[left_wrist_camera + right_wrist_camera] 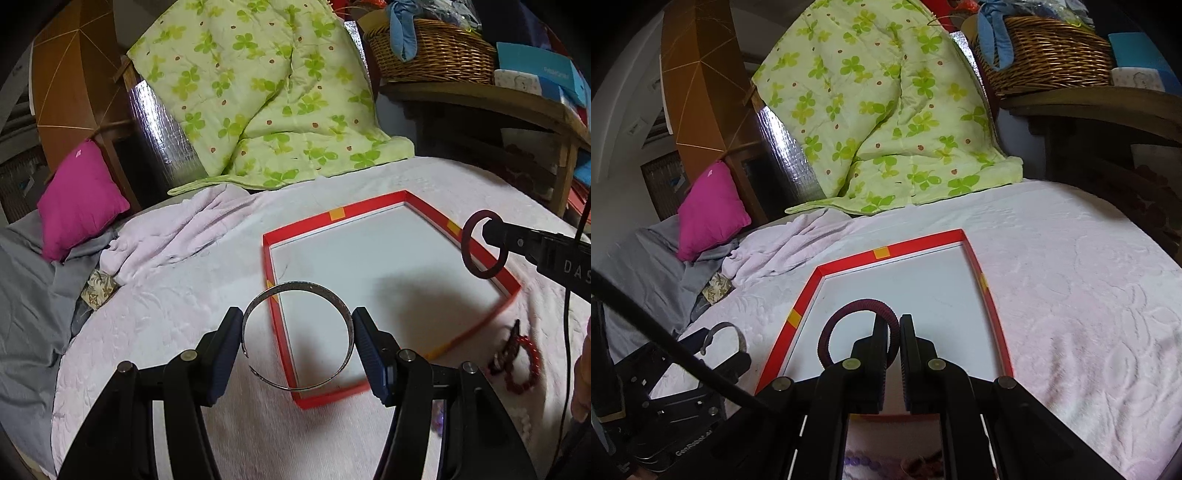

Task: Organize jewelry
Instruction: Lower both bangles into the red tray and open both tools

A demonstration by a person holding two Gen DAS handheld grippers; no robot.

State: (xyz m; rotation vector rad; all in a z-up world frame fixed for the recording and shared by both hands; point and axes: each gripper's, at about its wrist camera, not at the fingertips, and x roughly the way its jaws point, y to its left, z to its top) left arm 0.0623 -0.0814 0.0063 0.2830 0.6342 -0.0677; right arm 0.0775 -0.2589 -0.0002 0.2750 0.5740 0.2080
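Note:
A shallow red-rimmed box (332, 218) with a white floor lies on the pale pink bedspread; it also shows in the right wrist view (916, 242). My left gripper (297, 338) is shut on a silver open bangle (295, 286), held above the box's near left rim. My right gripper (894, 334) is shut on a dark maroon ring bracelet (846, 308), held over the box floor; the same bracelet (466, 245) and gripper show at the right of the left wrist view. Red and dark bead bracelets (517, 354) lie on the bedspread right of the box.
A green clover quilt (266, 85) is heaped behind the box. A magenta pillow (79, 199) and a grey sheet (26, 295) lie at the left. A wicker basket (432, 48) sits on a wooden shelf at the back right. Purple beads (862, 461) show under my right gripper.

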